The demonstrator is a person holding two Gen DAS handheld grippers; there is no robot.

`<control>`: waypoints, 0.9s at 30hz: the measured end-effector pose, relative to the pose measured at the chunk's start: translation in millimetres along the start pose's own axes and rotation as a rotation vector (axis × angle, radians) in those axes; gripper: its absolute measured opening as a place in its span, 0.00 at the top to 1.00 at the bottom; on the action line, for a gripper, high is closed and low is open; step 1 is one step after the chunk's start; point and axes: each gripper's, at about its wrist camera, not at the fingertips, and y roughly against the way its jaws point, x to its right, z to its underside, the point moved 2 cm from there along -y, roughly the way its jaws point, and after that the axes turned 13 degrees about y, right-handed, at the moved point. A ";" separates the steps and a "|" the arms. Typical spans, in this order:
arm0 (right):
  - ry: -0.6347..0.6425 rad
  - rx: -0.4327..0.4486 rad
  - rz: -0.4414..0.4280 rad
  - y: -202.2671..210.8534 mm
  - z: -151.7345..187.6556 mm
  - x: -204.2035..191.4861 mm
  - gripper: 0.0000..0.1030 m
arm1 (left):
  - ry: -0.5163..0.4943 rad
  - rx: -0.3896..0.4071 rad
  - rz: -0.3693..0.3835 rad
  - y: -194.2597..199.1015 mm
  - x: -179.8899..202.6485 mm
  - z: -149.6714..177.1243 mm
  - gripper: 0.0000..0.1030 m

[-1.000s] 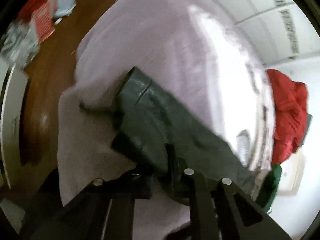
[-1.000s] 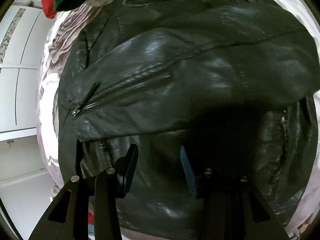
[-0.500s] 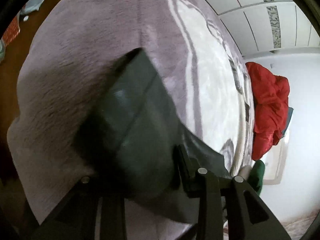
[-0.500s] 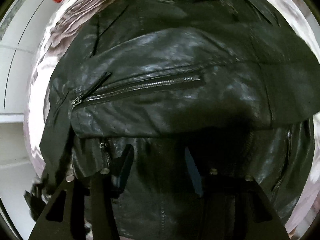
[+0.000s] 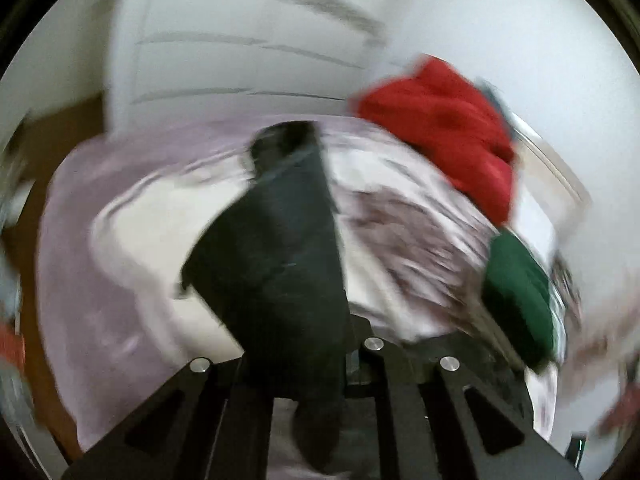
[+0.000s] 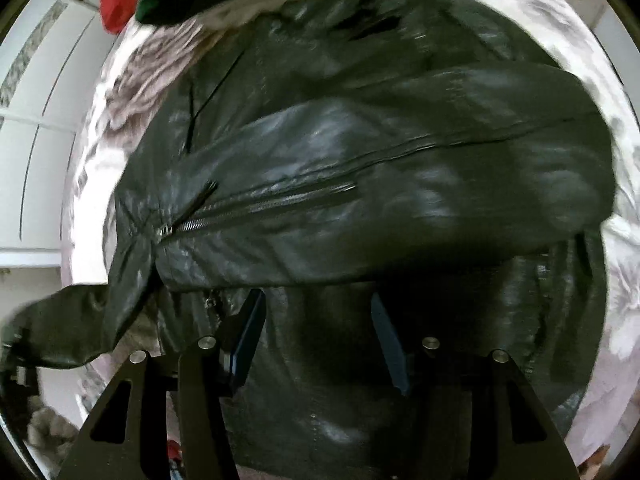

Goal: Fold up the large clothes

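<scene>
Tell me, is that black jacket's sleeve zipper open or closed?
Closed: the zipper teeth run meshed along the black jacket sleeve.

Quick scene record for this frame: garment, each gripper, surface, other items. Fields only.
garment: black leather jacket, one sleeve folded across the body
left gripper: shut on a sleeve end of the jacket, lifted off the bed; view blurred
right gripper: open, over the jacket's lower body, holding nothing
surface: bed with pale lilac floral cover
other items: red garment and green garment at the bed's far side
</scene>
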 end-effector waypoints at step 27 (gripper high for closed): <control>-0.297 0.136 -0.074 101.0 19.0 211.2 0.35 | -0.757 -0.567 0.236 -92.0 314.9 288.1 0.09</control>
